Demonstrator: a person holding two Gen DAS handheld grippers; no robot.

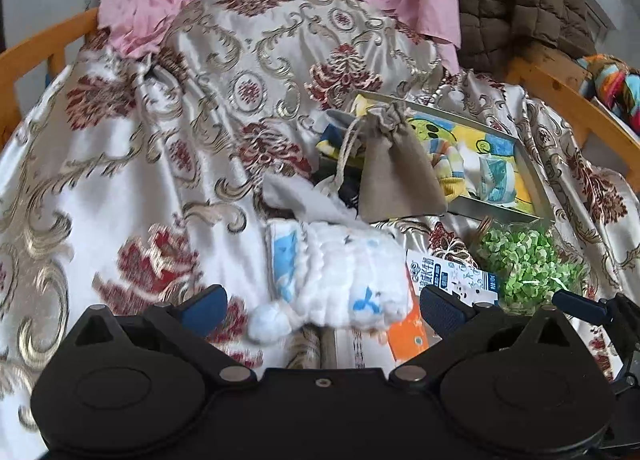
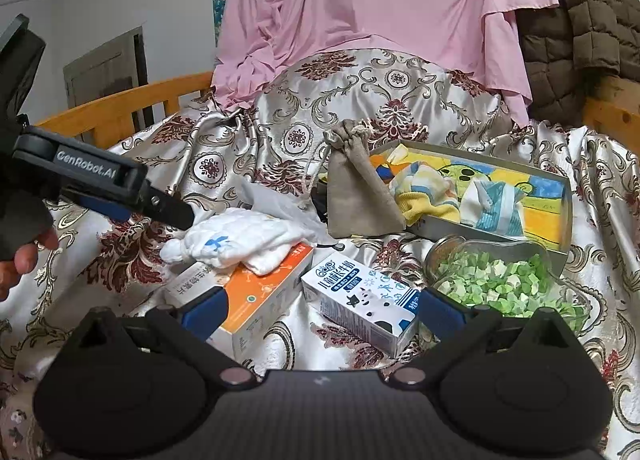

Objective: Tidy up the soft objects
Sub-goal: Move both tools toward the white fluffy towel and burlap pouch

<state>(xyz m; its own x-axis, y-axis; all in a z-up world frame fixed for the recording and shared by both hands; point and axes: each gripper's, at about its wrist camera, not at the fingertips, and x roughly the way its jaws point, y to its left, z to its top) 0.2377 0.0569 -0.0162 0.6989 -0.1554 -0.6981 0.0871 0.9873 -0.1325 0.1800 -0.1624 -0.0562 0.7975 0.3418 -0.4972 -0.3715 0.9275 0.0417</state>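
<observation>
A white baby hat (image 1: pixel 340 276) with blue prints and a pompom lies on an orange-and-white box (image 2: pixel 248 296). My left gripper (image 1: pixel 320 306) is open, its jaws on either side of the hat, just above it; it also shows in the right wrist view (image 2: pixel 176 215) at the hat (image 2: pixel 236 244). A grey drawstring pouch (image 1: pixel 396 167) (image 2: pixel 356 195) leans on a flat tray (image 2: pixel 560 232) holding folded small cloths (image 2: pixel 428 195). My right gripper (image 2: pixel 320 308) is open and empty above a milk carton (image 2: pixel 360 300).
A glass jar of green paper bits (image 2: pixel 504 284) lies by the tray. Everything rests on a patterned satin cover (image 2: pixel 360 99). A pink sheet (image 2: pixel 380 11) and a brown quilted coat (image 2: pixel 580 19) hang behind. A wooden rail (image 2: pixel 128 103) runs along the back.
</observation>
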